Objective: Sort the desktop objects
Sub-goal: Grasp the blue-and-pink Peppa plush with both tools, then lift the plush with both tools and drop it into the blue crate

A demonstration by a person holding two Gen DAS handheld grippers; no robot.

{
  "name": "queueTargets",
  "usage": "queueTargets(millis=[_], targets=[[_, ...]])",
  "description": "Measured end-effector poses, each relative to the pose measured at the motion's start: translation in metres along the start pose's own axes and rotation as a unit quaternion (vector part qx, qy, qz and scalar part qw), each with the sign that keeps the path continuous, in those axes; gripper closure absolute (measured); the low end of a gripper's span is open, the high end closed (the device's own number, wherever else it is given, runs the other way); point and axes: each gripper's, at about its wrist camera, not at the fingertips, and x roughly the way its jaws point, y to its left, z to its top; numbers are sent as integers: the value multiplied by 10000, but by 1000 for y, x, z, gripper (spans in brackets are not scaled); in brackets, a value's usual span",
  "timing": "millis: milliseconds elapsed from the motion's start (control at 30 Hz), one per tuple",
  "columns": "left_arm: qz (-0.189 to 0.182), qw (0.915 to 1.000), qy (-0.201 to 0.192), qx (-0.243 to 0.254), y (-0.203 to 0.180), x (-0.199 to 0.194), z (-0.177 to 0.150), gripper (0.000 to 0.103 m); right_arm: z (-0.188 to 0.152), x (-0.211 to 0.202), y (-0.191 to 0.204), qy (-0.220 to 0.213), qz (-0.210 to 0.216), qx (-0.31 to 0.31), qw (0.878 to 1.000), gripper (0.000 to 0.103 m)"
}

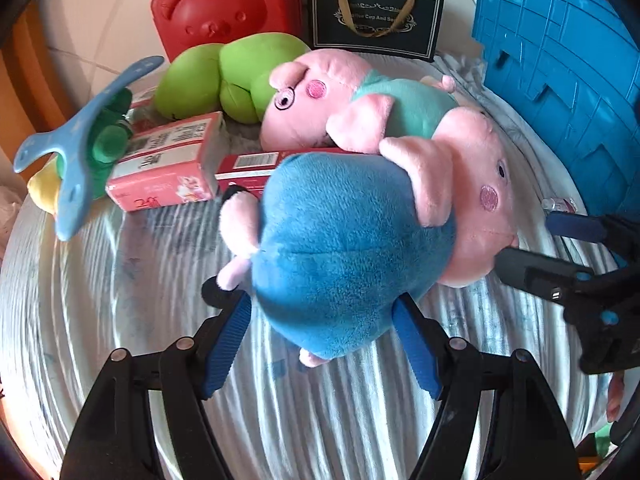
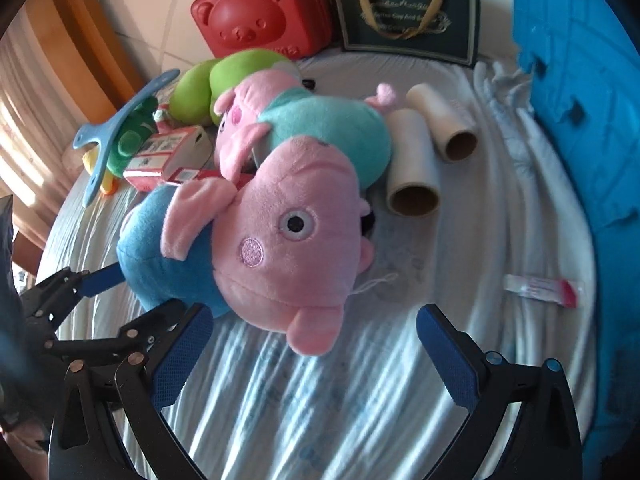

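Observation:
A pig plush with a blue body (image 1: 340, 248) and pink head (image 2: 280, 240) lies on the white-clothed table (image 1: 120, 300). My left gripper (image 1: 322, 304) stands open with its blue pads on either side of the plush's blue body, close to the fabric without squeezing it. My right gripper (image 2: 316, 316) is wide open around the plush's snout (image 2: 316, 332), and its fingers (image 1: 532, 272) show at the right of the left wrist view. A second pig plush in a teal shirt (image 1: 384, 108) lies just behind the first one.
A green plush (image 1: 224, 76), a red carton (image 1: 168, 160), a blue plastic piece (image 1: 76, 140) and a green toy (image 1: 112, 140) crowd the back left. Red bear case (image 1: 228, 8) and dark gift bag (image 1: 376, 20) stand behind. Blue crate (image 1: 560, 80) is right. Two cardboard rolls (image 2: 412, 168) and a small tube (image 2: 540, 284) lie nearby.

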Motion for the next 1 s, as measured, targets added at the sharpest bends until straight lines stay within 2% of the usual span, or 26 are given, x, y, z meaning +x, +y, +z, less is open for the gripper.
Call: queueTargets(millis=[33, 100, 167, 333, 367, 400, 433, 467, 500, 667, 1000], targets=[[-20, 10000, -18, 30, -1, 2, 1, 29, 1, 7, 0, 66, 19, -11, 10000, 0], [64, 9998, -84, 141, -4, 6, 2, 16, 4, 19, 1, 140, 80, -68, 9998, 0], [134, 9996, -122, 237, -6, 13, 3, 8, 7, 29, 2, 187, 191, -95, 9996, 0], [-1, 9996, -59, 277, -6, 31, 11, 8, 13, 45, 4, 214, 397, -118, 9989, 0], [-36, 9995, -87, 298, -6, 34, 12, 10, 13, 45, 4, 212, 386, -111, 9990, 1], [-63, 9993, -153, 326, -7, 33, 12, 18, 14, 43, 5, 189, 387, -122, 9990, 6], [-54, 9992, -214, 343, -7, 30, 12, 23, 14, 40, 8, 170, 447, -153, 9987, 25], [-48, 9991, -265, 341, -7, 26, 12, 28, 14, 38, 12, 170, 292, -249, 9991, 31], [-92, 9990, -281, 342, -7, 21, 12, 31, 14, 35, 16, 159, 175, -373, 9990, 32], [-85, 9975, -589, 381, -7, -13, 14, 33, 16, 5, 20, 6, 272, -348, 9990, 34], [-40, 9907, -1281, 458, -21, -111, 48, 33, 41, -102, 41, -663, 66, -478, 9966, 34]])
